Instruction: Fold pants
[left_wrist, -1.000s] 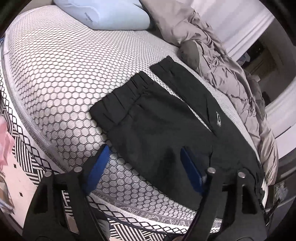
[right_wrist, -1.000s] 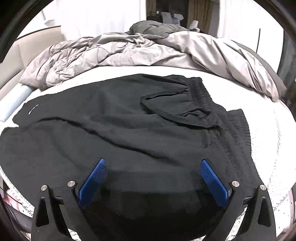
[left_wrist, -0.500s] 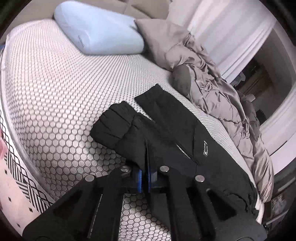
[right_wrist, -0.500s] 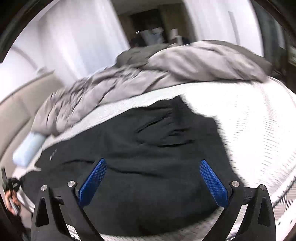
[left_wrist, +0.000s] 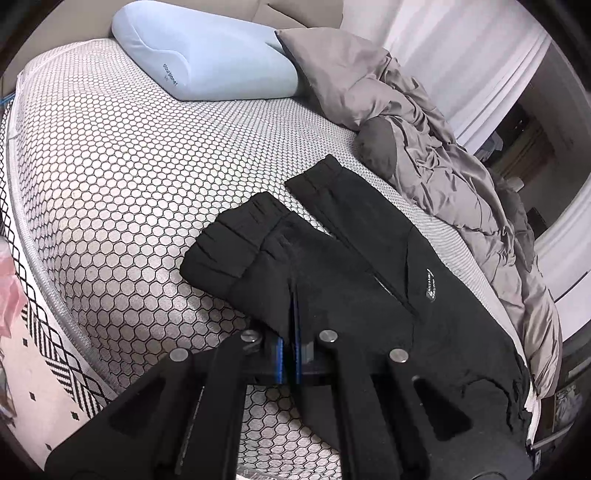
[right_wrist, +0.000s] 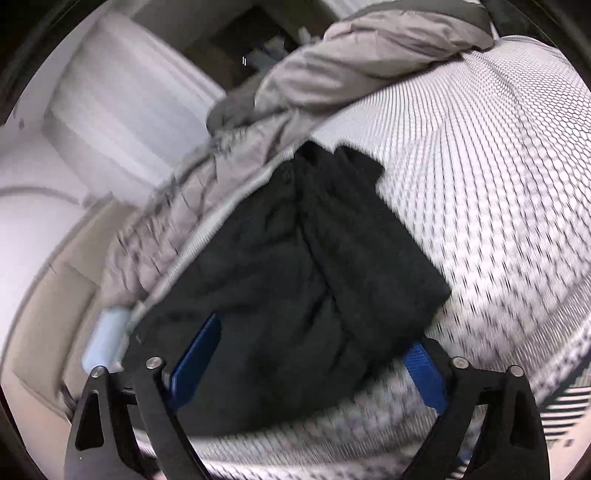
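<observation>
We have the black pants (left_wrist: 351, 273) lying across the honeycomb-patterned mattress (left_wrist: 110, 184), cuffs toward the blue pillow (left_wrist: 218, 55) and the bulk running along the grey duvet (left_wrist: 424, 147). Our left gripper (left_wrist: 291, 332) is clenched on the near edge of 1 leg, a thin ridge of cloth pinched between its blue pads. Our right gripper (right_wrist: 306, 362) is released, its jaws have just been closing, and the near edge of the pants lies between its 2 pads (right_wrist: 195, 358) without being pressed. To do this step well, we judge the right should settle over the edge, take both layers and clamp fully before either hand lifts; then both should rise together so the fabric stays taut and the fold line falls straight. A shallow bite risks losing 1 layer. The right view is smeared with motion, so we cannot tell which part of the pants it faces. In the left view the waist end is cut off at the frame edge.
</observation>
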